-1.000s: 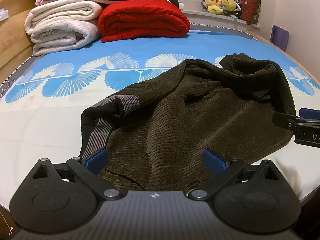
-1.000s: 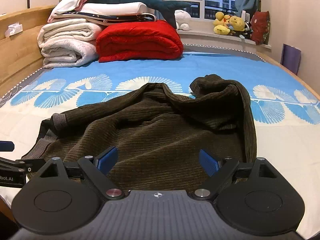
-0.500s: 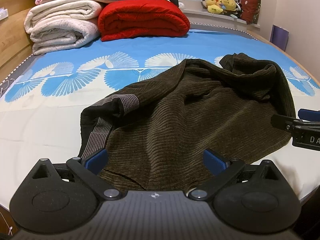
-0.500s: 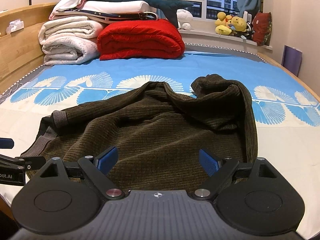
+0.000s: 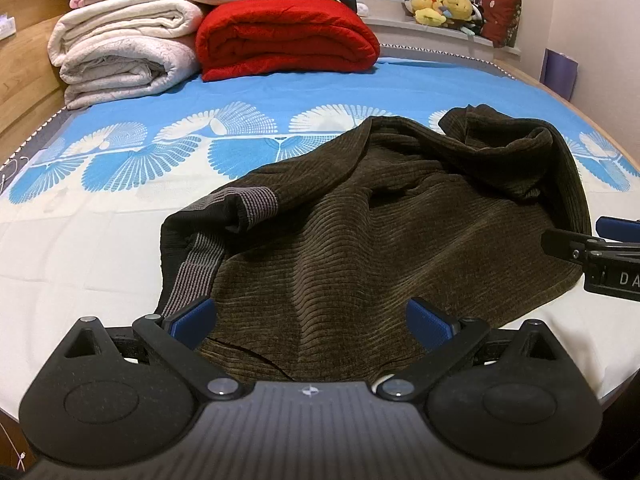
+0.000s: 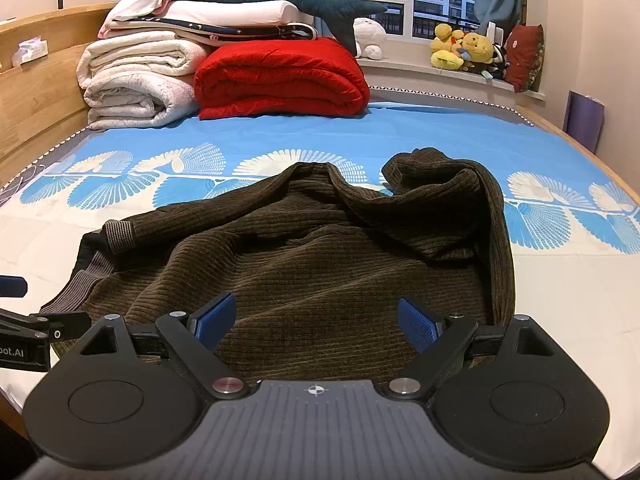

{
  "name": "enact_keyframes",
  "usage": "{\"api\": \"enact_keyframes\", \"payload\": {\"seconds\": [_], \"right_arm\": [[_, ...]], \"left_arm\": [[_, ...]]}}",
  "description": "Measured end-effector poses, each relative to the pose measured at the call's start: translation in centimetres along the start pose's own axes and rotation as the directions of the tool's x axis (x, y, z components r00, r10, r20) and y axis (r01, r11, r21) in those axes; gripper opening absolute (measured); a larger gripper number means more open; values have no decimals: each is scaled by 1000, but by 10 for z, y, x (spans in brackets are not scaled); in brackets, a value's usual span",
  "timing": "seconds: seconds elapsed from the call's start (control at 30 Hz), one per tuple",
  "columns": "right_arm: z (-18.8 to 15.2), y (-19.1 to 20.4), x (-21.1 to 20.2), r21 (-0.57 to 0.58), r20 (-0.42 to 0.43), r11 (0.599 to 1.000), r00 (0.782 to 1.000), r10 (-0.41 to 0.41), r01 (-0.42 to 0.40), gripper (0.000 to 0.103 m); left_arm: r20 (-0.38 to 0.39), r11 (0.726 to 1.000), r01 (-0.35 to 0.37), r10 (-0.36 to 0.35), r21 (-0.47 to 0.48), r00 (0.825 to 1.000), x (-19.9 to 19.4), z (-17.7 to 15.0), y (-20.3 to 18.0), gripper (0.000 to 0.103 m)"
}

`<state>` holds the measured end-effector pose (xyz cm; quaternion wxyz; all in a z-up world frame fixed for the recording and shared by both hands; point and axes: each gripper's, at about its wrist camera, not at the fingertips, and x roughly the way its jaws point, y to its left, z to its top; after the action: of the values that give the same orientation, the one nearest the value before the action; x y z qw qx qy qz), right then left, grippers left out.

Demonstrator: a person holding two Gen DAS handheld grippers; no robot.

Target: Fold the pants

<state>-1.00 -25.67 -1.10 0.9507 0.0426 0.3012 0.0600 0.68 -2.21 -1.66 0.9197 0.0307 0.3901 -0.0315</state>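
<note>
Dark brown corduroy pants [image 5: 360, 248] lie crumpled on the bed, with the grey ribbed waistband [image 5: 200, 264] at the left and a bunched leg at the far right. They also show in the right wrist view [image 6: 320, 256]. My left gripper [image 5: 312, 320] is open and empty, over the near left edge of the pants. My right gripper [image 6: 316, 320] is open and empty, over the near right part. The right gripper shows at the edge of the left view [image 5: 600, 256]; the left gripper shows at the left edge of the right view [image 6: 24, 328].
The bed sheet [image 5: 100, 240] is white near me and blue with white fan prints farther back. Folded white blankets [image 5: 120, 60] and a red duvet [image 5: 288, 36] are stacked at the headboard end. Plush toys [image 6: 464, 50] sit on the window sill.
Both grippers have risen and drifted slightly; the pants lie as before. Both stay open.
</note>
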Motion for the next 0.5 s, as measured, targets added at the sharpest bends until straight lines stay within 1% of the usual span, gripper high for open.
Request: {"api": "enact_keyframes", "payload": {"seconds": [0.3, 0.43, 0.47, 0.5], "right_arm": [[0, -1, 2, 12, -1, 1000, 1000, -4, 4, 87], [0, -2, 2, 10, -1, 1000, 1000, -12, 12, 84], [0, -2, 2, 8, -1, 1000, 1000, -13, 13, 82], [-1, -1, 2, 6, 1, 1000, 1000, -15, 15, 81]], "left_arm": [[-2, 1000, 1, -1, 0, 1000, 1, 0, 0, 102], [-1, 1000, 1, -1, 1, 1000, 1, 0, -1, 102], [-1, 1000, 2, -2, 2, 1000, 1, 0, 0, 100], [1, 1000, 3, -3, 4, 1000, 0, -1, 0, 96]]}}
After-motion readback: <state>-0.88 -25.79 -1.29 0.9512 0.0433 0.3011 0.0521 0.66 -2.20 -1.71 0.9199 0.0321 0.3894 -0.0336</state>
